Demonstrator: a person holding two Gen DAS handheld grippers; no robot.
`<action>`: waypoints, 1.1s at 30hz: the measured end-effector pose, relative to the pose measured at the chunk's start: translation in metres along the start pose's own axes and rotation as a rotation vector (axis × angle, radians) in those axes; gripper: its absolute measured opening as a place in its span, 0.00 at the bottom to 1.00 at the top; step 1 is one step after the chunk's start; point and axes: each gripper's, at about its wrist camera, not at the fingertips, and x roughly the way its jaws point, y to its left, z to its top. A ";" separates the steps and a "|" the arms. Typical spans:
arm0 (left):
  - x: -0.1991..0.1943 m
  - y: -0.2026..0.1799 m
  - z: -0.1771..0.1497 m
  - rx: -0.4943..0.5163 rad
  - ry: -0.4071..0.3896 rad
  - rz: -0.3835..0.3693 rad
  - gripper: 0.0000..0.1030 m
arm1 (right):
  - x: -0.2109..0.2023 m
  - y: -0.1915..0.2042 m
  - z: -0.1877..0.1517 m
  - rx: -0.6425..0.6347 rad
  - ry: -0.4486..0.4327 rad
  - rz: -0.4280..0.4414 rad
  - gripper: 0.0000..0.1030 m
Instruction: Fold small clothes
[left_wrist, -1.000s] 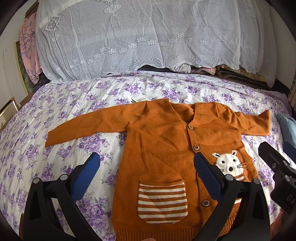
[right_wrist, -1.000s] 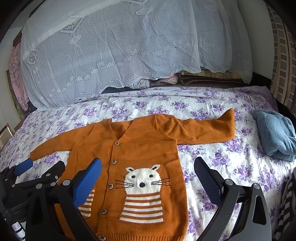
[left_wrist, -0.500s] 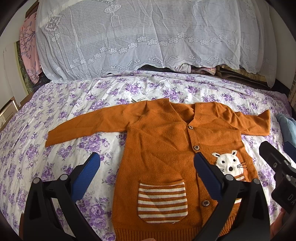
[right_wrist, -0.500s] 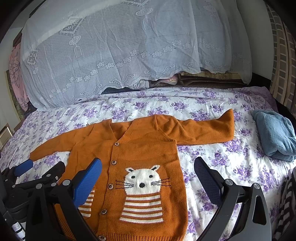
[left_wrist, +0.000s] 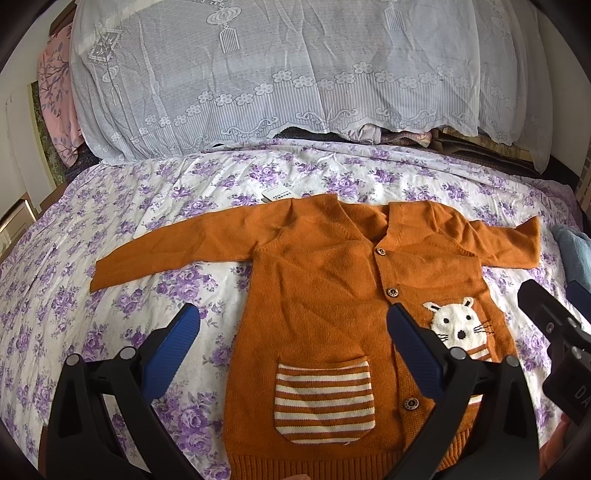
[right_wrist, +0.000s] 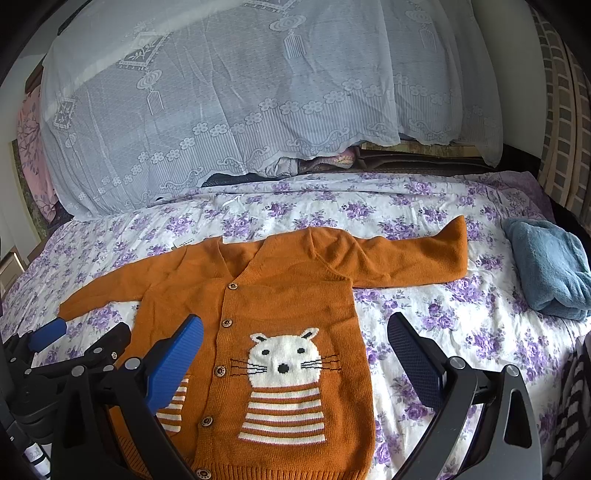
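Observation:
An orange knit child's cardigan (left_wrist: 325, 288) lies flat and face up on the flowered bedspread (left_wrist: 110, 229), both sleeves spread out. It has a white cat face (right_wrist: 284, 354), a striped pocket (left_wrist: 325, 398) and wooden buttons. It also shows in the right wrist view (right_wrist: 295, 288). My left gripper (left_wrist: 293, 330) is open and empty, hovering over the cardigan's lower left half. My right gripper (right_wrist: 295, 339) is open and empty over the cat side. Each gripper shows at the edge of the other's view.
A folded blue fleece garment (right_wrist: 550, 266) lies on the bed at the right. A white lace cover (left_wrist: 277, 74) drapes a pile at the bed's head. A paper tag (left_wrist: 277, 194) pokes out by the collar. Striped cloth (right_wrist: 570, 406) sits at the far right edge.

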 end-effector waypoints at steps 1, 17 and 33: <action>0.000 0.000 0.000 0.000 0.001 -0.001 0.96 | 0.000 0.000 0.000 0.000 0.000 0.000 0.97; 0.044 0.032 -0.047 -0.059 0.224 -0.122 0.96 | 0.014 -0.039 -0.027 0.056 0.116 0.012 0.97; 0.024 0.083 -0.116 -0.258 0.328 -0.522 0.96 | 0.034 -0.089 -0.102 0.334 0.379 0.375 0.73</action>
